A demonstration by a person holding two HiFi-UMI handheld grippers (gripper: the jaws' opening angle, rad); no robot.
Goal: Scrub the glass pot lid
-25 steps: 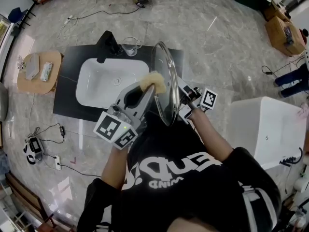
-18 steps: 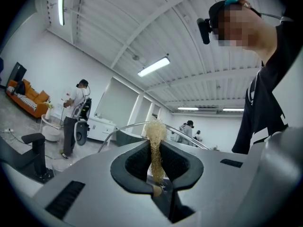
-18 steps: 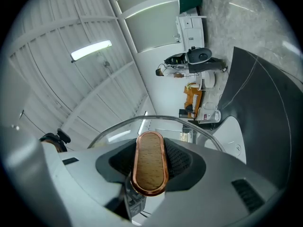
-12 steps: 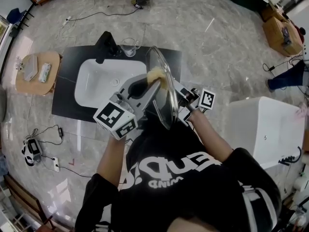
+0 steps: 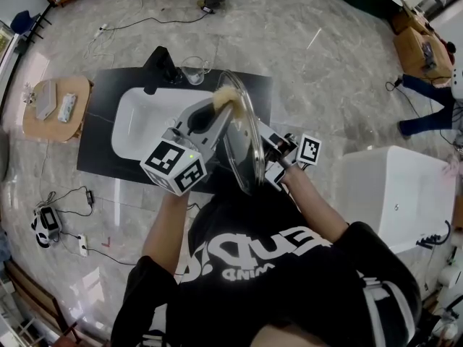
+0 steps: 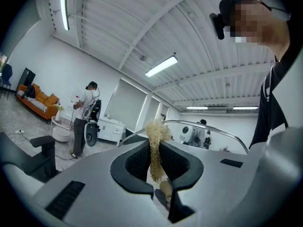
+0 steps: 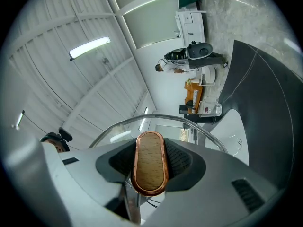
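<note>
Mid-scrub, I'd say. The right tongs [image 7: 150,151] are clamped on the wood-faced handle [image 7: 149,171] of the glass pot lid [image 5: 244,144], jaws set fairly wide to take the handle's width. The lid is in the air, standing on edge, over the near side of the white sink [image 5: 145,125] set in the dark bench [image 5: 100,139]. The left tongs [image 5: 218,109] are closed tight on a pale fibre scrubber [image 5: 227,94], and only a tuft sticks out past the tips. The lid sits between the two tongs: right tongs on the handle side, left tongs on the opposite face. The tuft is up at the lid's top rim. It looks to be touching the glass there, but I can't confirm contact from any view. In the left gripper view the metal rim arcs just behind the tuft. Next move, my read: drag the scrubber down and across that face while the right tongs brace against the push. Most of the pane looks uncovered by the tuft's current spot. Risk: the lid pivoting about the handle if the scrub force goes off-centre.
</note>
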